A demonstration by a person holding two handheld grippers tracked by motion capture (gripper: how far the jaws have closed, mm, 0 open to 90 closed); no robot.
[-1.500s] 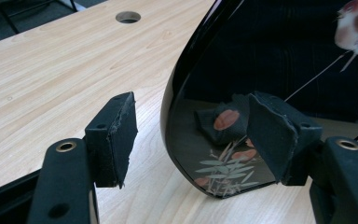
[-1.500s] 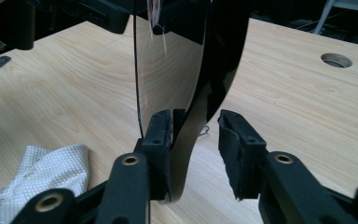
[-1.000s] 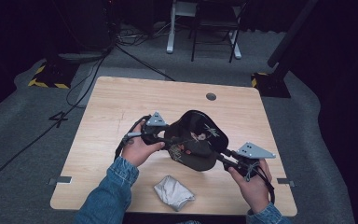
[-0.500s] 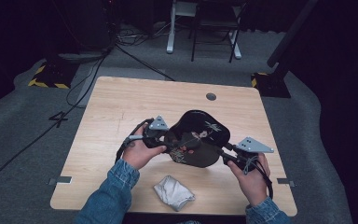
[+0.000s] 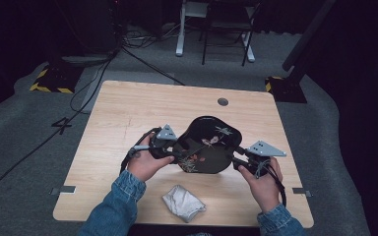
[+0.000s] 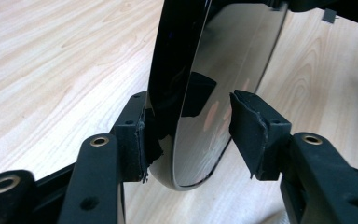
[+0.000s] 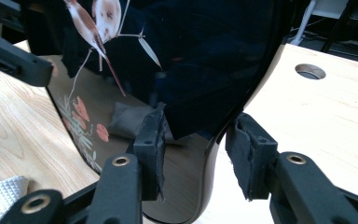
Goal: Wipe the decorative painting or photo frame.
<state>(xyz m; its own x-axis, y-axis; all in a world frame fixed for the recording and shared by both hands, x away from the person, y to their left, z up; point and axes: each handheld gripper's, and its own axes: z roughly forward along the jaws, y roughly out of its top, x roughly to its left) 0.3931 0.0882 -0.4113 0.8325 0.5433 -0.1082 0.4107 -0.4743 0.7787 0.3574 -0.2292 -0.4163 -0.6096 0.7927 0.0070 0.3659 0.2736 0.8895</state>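
A glossy black tray (image 5: 209, 142) painted with flowers and a bird stands tilted on its edge on the table, between my two grippers. My left gripper (image 5: 177, 152) is at its left rim. In the left gripper view the tray (image 6: 200, 70) passes between the jaws of that gripper (image 6: 189, 135), which have just been closing; the left pad (image 6: 137, 140) touches the rim and the right pad stands just off the shiny face. My right gripper (image 5: 236, 160) straddles the right rim. Its jaws (image 7: 196, 140) have just been opening around the tray (image 7: 191, 56), and a gap shows beside the right pad (image 7: 247, 149).
A crumpled white cloth (image 5: 183, 202) lies near the front edge of the wooden table (image 5: 128, 113), between the forearms. A round cable hole (image 5: 222, 102) sits at the back of the table. Chair legs and cables are on the floor beyond it.
The tray has tipped up more, so its painted face now shows more fully. Both hands have stayed almost in place at its two sides.
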